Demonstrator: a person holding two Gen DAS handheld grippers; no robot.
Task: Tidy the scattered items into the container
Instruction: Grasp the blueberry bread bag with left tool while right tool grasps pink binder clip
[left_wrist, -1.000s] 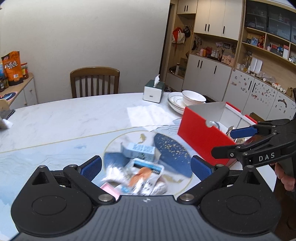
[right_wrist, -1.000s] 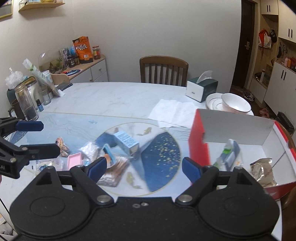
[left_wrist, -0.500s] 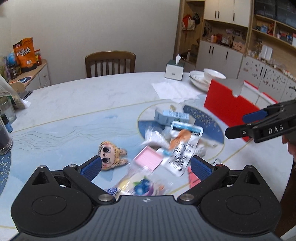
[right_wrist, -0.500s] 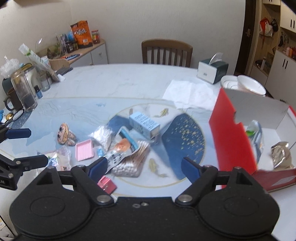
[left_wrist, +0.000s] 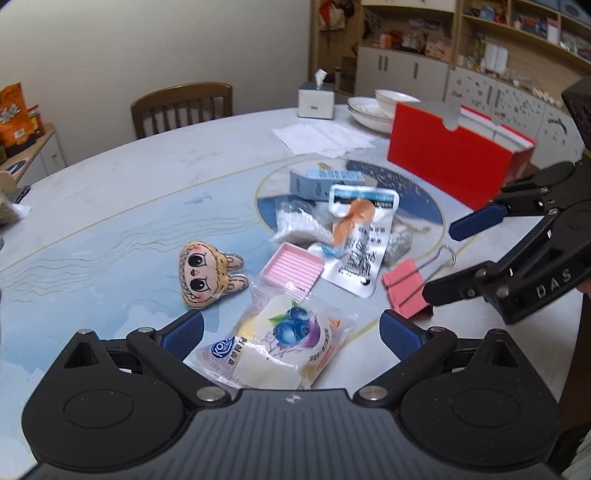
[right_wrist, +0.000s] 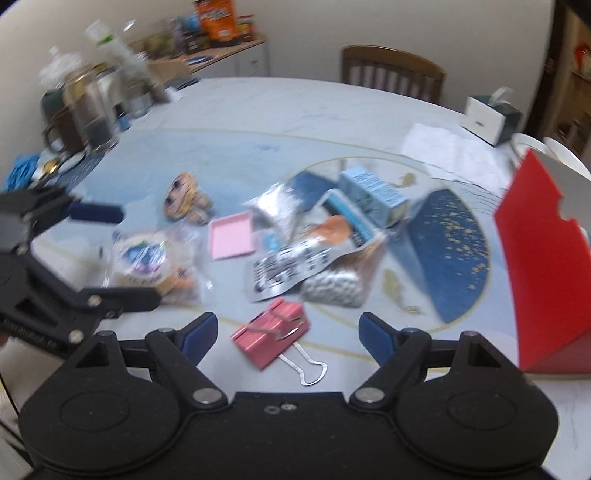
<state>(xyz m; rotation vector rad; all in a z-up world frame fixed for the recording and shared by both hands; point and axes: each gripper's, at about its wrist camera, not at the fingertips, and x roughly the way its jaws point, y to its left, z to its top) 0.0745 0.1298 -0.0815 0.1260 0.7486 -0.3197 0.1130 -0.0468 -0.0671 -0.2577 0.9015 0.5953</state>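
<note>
My left gripper (left_wrist: 291, 334) is open, its fingers on either side of a blueberry snack packet (left_wrist: 280, 345) on the table. My right gripper (right_wrist: 286, 334) is open and empty, just above a pink binder clip (right_wrist: 273, 332), which also shows in the left wrist view (left_wrist: 404, 286). Scattered beyond are a plush doll head (left_wrist: 205, 273), a pink tray (left_wrist: 291, 269), a silver pouch (left_wrist: 360, 247), a cotton swab bag (left_wrist: 295, 227) and a blue carton (left_wrist: 325, 181). The red container box (left_wrist: 450, 151) stands at the right.
A tissue box (left_wrist: 316, 98), stacked bowls (left_wrist: 380, 107) and paper napkins (left_wrist: 325, 136) sit at the table's far side. A wooden chair (left_wrist: 181, 107) stands behind. Glass jars and a kettle (right_wrist: 88, 110) crowd the table's left end.
Both grippers have pulled back from the red box toward the near edge and dropped lower. The left now straddles the blueberry packet; the right now hovers over the binder clip.
</note>
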